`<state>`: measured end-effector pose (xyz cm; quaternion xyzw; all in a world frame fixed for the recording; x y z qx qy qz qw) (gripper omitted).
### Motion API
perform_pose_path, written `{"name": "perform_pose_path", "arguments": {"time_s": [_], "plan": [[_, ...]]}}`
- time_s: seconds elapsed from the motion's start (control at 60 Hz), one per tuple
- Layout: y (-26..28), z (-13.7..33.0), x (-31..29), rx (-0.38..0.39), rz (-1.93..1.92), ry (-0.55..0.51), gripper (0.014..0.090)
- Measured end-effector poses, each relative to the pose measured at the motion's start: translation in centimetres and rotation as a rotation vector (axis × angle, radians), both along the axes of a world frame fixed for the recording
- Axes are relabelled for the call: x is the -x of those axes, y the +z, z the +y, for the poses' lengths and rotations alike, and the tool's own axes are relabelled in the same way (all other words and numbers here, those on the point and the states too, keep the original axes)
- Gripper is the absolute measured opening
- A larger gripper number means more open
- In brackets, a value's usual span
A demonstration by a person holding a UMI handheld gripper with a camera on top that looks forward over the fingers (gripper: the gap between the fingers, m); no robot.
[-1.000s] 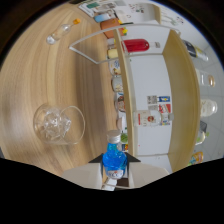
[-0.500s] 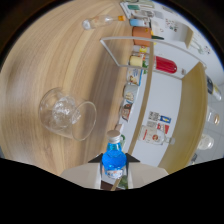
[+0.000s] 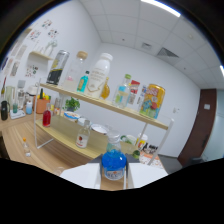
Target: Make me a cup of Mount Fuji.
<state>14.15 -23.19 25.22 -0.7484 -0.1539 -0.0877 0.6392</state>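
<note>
Gripper view now looks across the room, and your claw (image 3: 114, 176) comes up level with a blue bottle (image 3: 113, 165) seated right between its two white fingers (image 3: 82, 176). Both fingers press in against its sides, so you have it clamped, narrow opening, nothing slack that I can see. The bottle's clear neck (image 3: 113, 142) pokes up just ahead of the fingers, and its pale label faces the camera.

Beyond the claw you've got a two-tier wooden shelf (image 3: 115, 111) loaded with stock: a tall white bottle (image 3: 99, 74), a dark jar (image 3: 56, 68), a yellow can (image 3: 152, 101) on the upper board, a red bottle (image 3: 46, 118) and a small potted plant (image 3: 72, 104) lower down. A wooden surface (image 3: 20, 142) runs off to one side beneath it.

My read: this is the ingredient stage, with the blue syrup or liqueur in hand and being carried, not poured. No glass shows from here, so I can't tell you where the cup stands. Your next move calls for finding that cup, bringing the bottle's neck over its mouth, and tipping slowly. Keep the squeeze firm through the tilt; a smooth round bottle can twist between flat fingers.
</note>
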Motion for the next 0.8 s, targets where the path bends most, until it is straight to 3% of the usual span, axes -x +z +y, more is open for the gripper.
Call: {"name": "perform_pose_path", "arguments": {"time_s": [0.2, 0.4, 0.733, 0.8], "plan": [[-9.3, -0.2, -7.8, 0.17, 0.232, -0.093, 0.0359], [-17.9, 0.0, -11.8, 0.326, 0.27, -0.157, 0.0358], [-23.2, 0.1, -12.2, 0.469, 0.306, -0.163, 0.0362], [-23.1, 0.2, -12.1, 0.458, 0.315, -0.164, 0.0361]]}}
